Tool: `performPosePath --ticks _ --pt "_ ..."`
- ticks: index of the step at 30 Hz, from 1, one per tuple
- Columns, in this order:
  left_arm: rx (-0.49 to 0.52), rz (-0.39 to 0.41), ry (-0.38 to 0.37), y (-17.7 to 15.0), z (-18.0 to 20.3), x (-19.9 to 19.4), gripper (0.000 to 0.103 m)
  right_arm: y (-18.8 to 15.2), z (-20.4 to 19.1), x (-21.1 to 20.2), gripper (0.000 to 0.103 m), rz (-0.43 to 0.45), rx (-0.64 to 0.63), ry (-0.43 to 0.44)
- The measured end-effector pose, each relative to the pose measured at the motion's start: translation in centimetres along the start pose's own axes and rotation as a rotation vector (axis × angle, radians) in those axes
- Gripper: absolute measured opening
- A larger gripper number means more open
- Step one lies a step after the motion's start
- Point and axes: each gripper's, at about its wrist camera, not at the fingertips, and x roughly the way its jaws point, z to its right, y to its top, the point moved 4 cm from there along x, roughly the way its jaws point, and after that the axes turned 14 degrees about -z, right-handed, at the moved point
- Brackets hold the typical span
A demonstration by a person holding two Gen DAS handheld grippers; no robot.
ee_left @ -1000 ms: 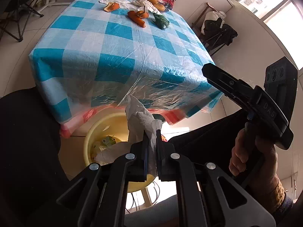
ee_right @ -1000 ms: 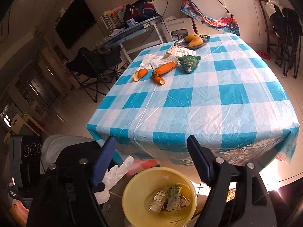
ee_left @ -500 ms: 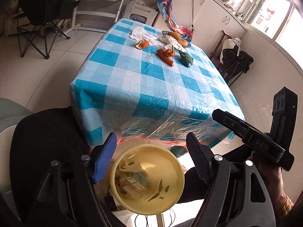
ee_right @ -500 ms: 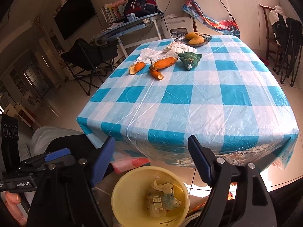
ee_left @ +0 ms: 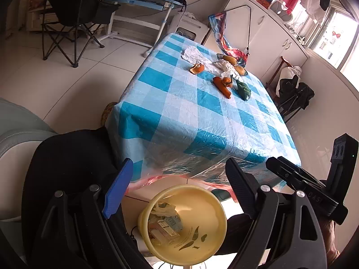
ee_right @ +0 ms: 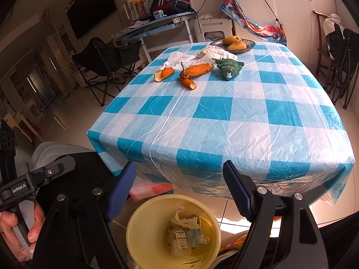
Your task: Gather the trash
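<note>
A yellow bin stands on the floor below the near edge of the checked table. In it lie a crumpled white tissue and some packets. My left gripper hangs above the bin, its jaws opening with nothing between them. My right gripper is open and empty over the same bin. Far back on the table lie orange peels and white crumpled wrappers.
A green toy and a dish of yellow fruit sit near the peels. A dark chair back stands left of the bin. Folding chairs and a desk stand beyond the table. The other hand-held gripper shows at the right.
The left jaws were shut on the white tissue above the bin; they have opened wide and the tissue now lies in the bin. The left view has swung upward. The right gripper barely moved.
</note>
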Motion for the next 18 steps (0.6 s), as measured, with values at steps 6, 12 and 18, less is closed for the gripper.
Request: performPosePath --ticks 6,12,18 --pt "-0.015 0.005 -0.001 0.00 -0.25 0.01 0.081 -0.03 -0.01 -0.04 0.077 0.004 0.003 0.000" --pt "-0.021 0.005 -0.001 0.01 -0.28 0.08 0.081 -0.02 0.01 -0.06 0.077 0.004 0.003 0.000" --pt "-0.033 0.006 -0.005 0.13 -0.52 0.16 0.082 -0.02 0.00 -0.04 0.077 0.004 0.002 0.000"
